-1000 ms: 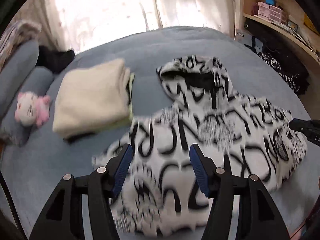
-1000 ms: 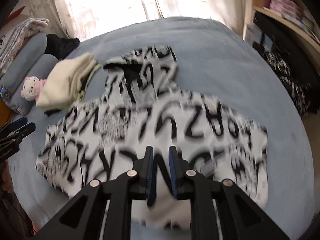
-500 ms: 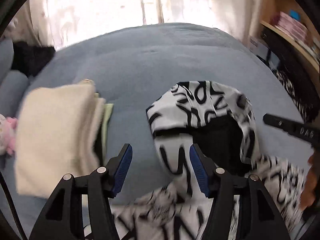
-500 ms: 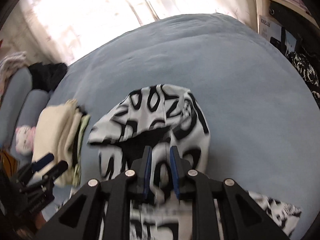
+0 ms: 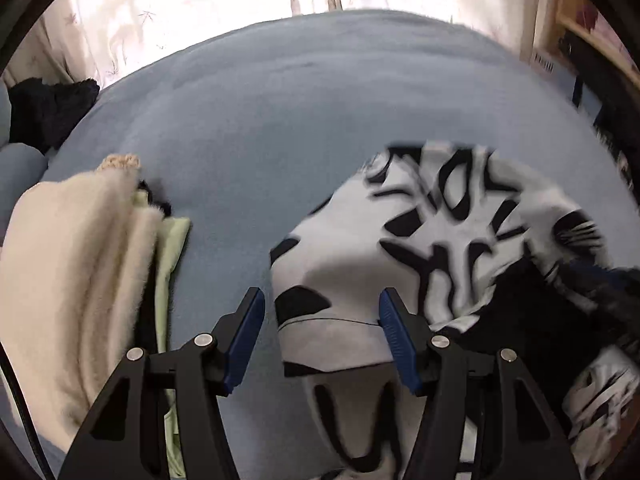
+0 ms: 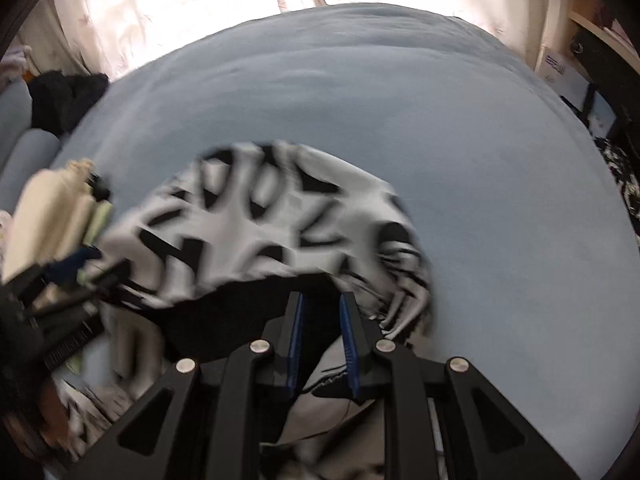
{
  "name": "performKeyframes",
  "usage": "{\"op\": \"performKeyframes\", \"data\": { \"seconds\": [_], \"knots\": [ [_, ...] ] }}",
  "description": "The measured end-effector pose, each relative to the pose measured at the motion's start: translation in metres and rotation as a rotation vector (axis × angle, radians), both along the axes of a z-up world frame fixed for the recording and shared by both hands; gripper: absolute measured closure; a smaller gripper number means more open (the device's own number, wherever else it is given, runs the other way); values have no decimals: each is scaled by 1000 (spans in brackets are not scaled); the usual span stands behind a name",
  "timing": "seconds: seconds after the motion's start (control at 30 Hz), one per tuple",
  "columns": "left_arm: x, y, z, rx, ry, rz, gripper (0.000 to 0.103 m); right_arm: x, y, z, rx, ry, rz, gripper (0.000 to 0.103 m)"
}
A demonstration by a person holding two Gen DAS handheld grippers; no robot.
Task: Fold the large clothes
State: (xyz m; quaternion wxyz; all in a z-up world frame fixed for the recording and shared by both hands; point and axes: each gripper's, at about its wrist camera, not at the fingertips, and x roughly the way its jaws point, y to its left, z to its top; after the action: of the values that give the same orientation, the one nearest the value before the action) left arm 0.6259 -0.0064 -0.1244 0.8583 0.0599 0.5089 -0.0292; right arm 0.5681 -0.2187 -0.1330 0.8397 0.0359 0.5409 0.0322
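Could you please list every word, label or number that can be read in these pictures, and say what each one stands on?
None can be read with certainty.
Large black letter shapes on the white-and-black printed hoodie: motion-blurred, no word legible.
Dark print on the white cardboard box beside the blue bedspread: too small and blurred.

A blue-grey bed (image 5: 304, 120) filled both views, bright curtains (image 5: 192, 8) glowing behind it. At its left edge sat a folded cream sweater (image 5: 68, 288) stacked over a pale green garment (image 5: 170, 248). A dark heap of clothing (image 5: 48, 112) lay by the blue bolster (image 6: 28, 156). Wooden shelves (image 6: 600, 36) stood off to the right, a white box (image 6: 564, 72) beneath
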Motion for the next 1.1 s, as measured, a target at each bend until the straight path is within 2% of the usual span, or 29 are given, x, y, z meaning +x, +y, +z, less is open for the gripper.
{"op": "performKeyframes", "data": {
  "seconds": [0.1, 0.2, 0.3, 0.5, 0.53, 0.57, 0.63, 0.73, 0.77, 0.87, 0.93, 0.97, 1.0, 1.1],
  "knots": [
    [-10, 13, -14, 0, 23, -1, 45, -19, -35, -19, -8, 29, -20, 85],
    [-18, 22, -35, -5, 45, -19, 45, -32, -56, -48, 53, 63, -29, 85],
    [-26, 26, -50, -11, 42, -27, 44, -42, -56, -61, 52, 23, -19, 85],
    [-25, 34, -41, -31, 36, -22, 42, -46, -42, -37, 14, -41, 37, 84],
    [-24, 35, -39, -35, 34, -21, 42, -46, -39, -33, 8, -59, 55, 81],
    [-23, 36, -37, -40, 34, -24, 42, -44, -36, -29, -1, -72, 68, 74],
    [-20, 37, -36, -41, 41, -27, 42, -40, -26, -25, -34, -87, 113, 63],
    [-15, 38, -38, -41, 50, -28, 42, -26, -7, -29, -147, -112, 194, 63],
    [-15, 37, -38, -39, 50, -31, 42, -22, -1, -33, -210, -123, 207, 62],
    [-10, 36, -38, -39, 49, -34, 40, -16, 4, -40, -308, -137, 231, 63],
    [-12, 31, -38, -40, 51, -30, 39, -13, 8, -48, -348, -153, 241, 66],
    [-11, 32, -38, -42, 53, -27, 38, -14, 10, -48, -377, -176, 237, 84],
    [-9, 32, -37, -44, 55, -25, 38, -15, 12, -48, -390, -185, 235, 93],
    [-11, 29, -35, -40, 56, -26, 38, -33, 11, -27, -352, -276, 235, 97]
  ]
}}
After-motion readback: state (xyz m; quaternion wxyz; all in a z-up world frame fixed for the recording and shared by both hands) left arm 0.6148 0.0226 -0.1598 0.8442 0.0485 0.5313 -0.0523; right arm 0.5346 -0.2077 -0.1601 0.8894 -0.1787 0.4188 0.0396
